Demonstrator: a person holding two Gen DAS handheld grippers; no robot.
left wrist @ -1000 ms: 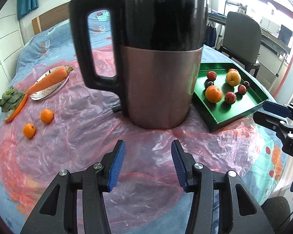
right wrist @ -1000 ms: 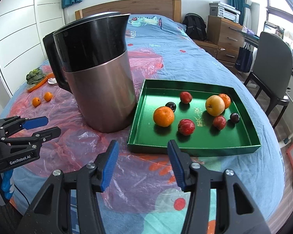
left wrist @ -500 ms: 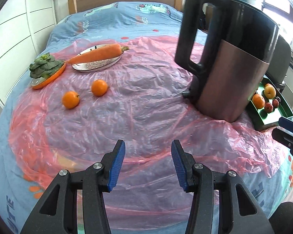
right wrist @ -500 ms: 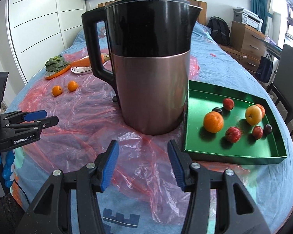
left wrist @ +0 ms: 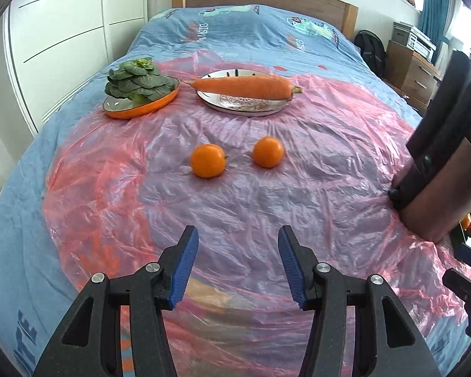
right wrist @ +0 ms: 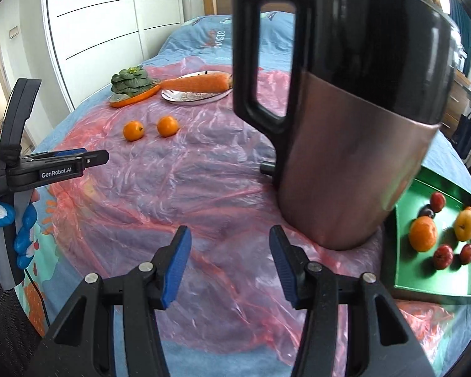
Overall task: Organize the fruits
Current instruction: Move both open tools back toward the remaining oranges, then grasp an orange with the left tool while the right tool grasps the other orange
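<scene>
Swung left: both views show two oranges (left wrist: 208, 165); only right shows tray (right wrist: 405, 282).

left gripper (left wrist: 238, 260): jaws apart, just widened, empty | two round orange tangerines (left wrist: 208, 160) side by side on crinkled pink plastic sheet (left wrist: 314, 169) | long orange carrot (left wrist: 245, 87) on silver plate (left wrist: 240, 106)

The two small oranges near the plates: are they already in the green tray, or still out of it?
Out. Both oranges lie on the pink plastic sheet; the green tray sits beyond the kettle.
</scene>
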